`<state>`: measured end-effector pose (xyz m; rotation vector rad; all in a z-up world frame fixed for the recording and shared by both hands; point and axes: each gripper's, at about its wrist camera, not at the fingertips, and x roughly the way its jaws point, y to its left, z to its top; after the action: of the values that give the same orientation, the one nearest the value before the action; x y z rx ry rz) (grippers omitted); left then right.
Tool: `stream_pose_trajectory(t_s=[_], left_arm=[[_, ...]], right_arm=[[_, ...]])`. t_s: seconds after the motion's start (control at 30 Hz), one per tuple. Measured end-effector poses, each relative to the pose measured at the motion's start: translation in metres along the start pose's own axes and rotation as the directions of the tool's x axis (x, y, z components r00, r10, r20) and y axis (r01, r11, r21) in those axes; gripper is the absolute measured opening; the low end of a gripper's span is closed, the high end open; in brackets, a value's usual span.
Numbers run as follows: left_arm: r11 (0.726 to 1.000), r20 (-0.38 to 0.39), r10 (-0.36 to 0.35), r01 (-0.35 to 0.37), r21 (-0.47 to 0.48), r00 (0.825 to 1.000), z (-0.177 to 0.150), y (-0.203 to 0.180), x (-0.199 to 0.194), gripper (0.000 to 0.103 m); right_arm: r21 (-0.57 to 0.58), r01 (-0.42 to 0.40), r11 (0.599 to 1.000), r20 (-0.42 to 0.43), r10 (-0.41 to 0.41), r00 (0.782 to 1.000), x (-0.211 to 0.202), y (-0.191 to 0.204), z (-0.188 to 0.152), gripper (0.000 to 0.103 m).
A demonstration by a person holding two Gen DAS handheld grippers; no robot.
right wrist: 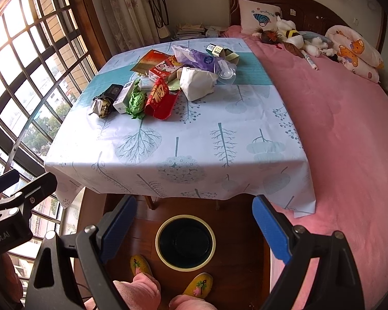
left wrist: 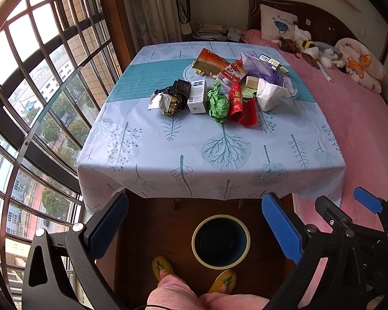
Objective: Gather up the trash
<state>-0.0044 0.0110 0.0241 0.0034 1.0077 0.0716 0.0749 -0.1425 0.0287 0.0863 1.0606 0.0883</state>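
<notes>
Both grippers spread wide, holding nothing, low in the frame above a round bin on the floor.

Left gripper (left wrist: 194,228) has its blue pads far apart and touches nothing; the right gripper (right wrist: 194,228) is spread just as wide and bare. Between the fingers in each view sits the bin (left wrist: 221,241), its dark mouth facing straight up, just in front of two yellow slippers (left wrist: 163,267). The trash pile (left wrist: 219,87) lies on the far half of the table (left wrist: 209,155), in the upper middle of the frame, stretching left to right. In it, a white box (left wrist: 198,94), a crumpled green paper (left wrist: 217,103) and a red packet (left wrist: 236,102) lie side by side, long axes running toward the table's near edge. A white tissue wad (left wrist: 270,94) sits at the pile's right.
</notes>
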Motion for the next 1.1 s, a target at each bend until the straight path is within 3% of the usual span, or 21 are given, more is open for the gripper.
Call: stream_pose_trajectory(t_s=[0.5, 0.63, 0.93, 1.1], left_arm=[[0.998, 0.02, 0.034, -0.033, -0.052, 0.999, 0.022, 0.027, 0.0, 0.102], [0.996, 0.011, -0.005, 0.006, -0.085, 1.0, 0.036, 0.045, 0.016, 0.102], [0.997, -0.035, -0.04, 0.038, -0.072, 0.999, 0.101, 0.091, 0.068, 0.102], [0.999, -0.085, -0.047, 0.048, 0.003, 0.995, 0.146, 0.111, 0.106, 0.102]], right_arm=[[-0.004, -0.04, 0.999, 0.036, 0.04, 0.999, 0.009, 0.011, 0.025, 0.092], [-0.006, -0.034, 0.999, 0.041, 0.034, 0.999, 0.017, 0.02, 0.037, 0.092], [0.055, 0.004, 0.998, 0.044, -0.006, 0.999, 0.046, 0.05, 0.079, 0.092], [0.11, 0.0, 0.994, 0.046, -0.006, 0.999, 0.068, 0.075, 0.108, 0.087]])
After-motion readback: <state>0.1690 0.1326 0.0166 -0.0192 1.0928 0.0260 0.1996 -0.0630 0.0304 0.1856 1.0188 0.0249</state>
